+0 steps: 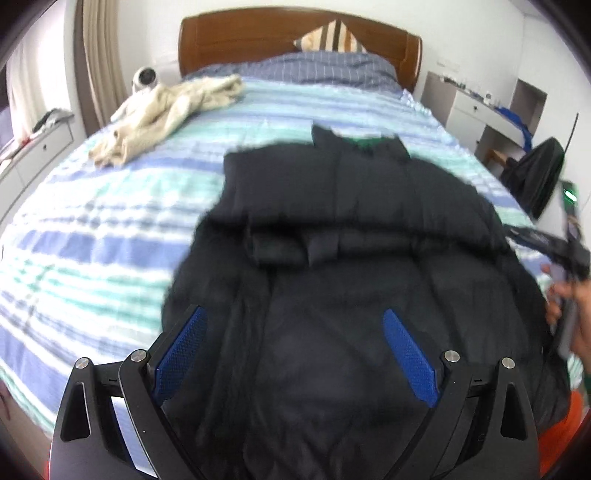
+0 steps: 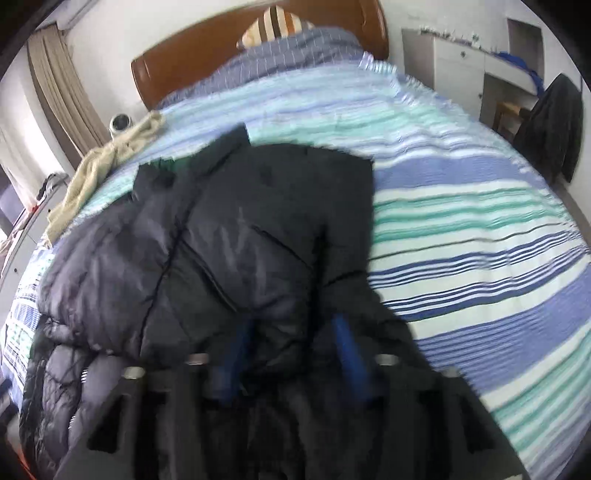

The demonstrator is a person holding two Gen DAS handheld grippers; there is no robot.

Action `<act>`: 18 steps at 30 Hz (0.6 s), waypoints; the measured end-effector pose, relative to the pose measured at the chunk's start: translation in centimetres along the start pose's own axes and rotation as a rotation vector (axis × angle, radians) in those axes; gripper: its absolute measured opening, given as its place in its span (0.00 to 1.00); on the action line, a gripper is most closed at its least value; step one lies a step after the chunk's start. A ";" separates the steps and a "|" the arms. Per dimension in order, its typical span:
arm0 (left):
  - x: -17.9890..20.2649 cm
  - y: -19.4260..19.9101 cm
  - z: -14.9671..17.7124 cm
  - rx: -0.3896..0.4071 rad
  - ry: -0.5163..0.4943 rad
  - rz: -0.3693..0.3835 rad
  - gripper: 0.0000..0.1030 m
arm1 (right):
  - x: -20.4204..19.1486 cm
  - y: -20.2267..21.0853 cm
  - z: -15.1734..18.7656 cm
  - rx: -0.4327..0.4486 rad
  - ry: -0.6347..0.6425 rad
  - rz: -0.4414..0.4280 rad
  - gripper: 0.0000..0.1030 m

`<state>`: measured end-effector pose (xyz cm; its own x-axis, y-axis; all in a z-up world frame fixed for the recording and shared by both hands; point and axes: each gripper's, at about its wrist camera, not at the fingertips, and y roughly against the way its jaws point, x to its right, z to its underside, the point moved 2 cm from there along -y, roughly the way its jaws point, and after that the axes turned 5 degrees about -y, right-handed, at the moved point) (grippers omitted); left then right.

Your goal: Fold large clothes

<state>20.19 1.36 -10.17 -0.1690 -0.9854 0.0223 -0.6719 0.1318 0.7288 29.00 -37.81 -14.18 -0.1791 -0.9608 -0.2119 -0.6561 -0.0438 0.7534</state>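
Up close, left tool (image 1: 293,354) spread wide over the near part of a black jacket (image 1: 351,229), gripping nothing. Right tool (image 2: 291,354) narrower, blue pads (image 2: 347,343) either side of a bunch of jacket fabric; grip too blurred to tell. Jacket spread across the near half of the striped bed (image 1: 92,229), collar far. Beyond, far left, a crumpled cream garment (image 1: 166,110); further still, pillow (image 1: 332,38) against headboard (image 1: 258,33).

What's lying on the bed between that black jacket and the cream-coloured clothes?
Nothing but bare striped bedspread. In the left wrist view, the black jacket and the cream garment lie apart, with only blue, green and white stripes between them.
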 end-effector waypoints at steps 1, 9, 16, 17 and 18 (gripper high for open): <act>-0.1 -0.4 -1.1 0.019 0.002 0.000 0.94 | -0.2 1.4 -0.4 0.051 0.005 -0.008 0.63; 1.1 -10.5 -7.2 0.029 -0.082 -0.136 0.74 | -5.0 0.3 -3.1 0.076 0.140 -0.148 0.63; 1.7 -16.3 -3.0 -0.057 -0.165 -0.176 0.67 | -1.7 -8.1 0.6 -0.179 0.026 -0.177 0.62; 1.7 -16.3 -3.0 -0.059 -0.165 -0.174 0.67 | -2.0 -8.2 0.7 -0.173 0.043 -0.161 0.62; 1.6 -16.2 -3.0 -0.061 -0.160 -0.167 0.67 | -2.0 -8.2 0.9 -0.168 0.049 -0.155 0.62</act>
<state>32.94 -2.71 -19.90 -0.1741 -0.9627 -0.2069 -0.6563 -0.0432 0.7532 34.11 -35.25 -20.46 -0.0471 -0.9509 -0.3058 -0.5411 -0.2331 0.8080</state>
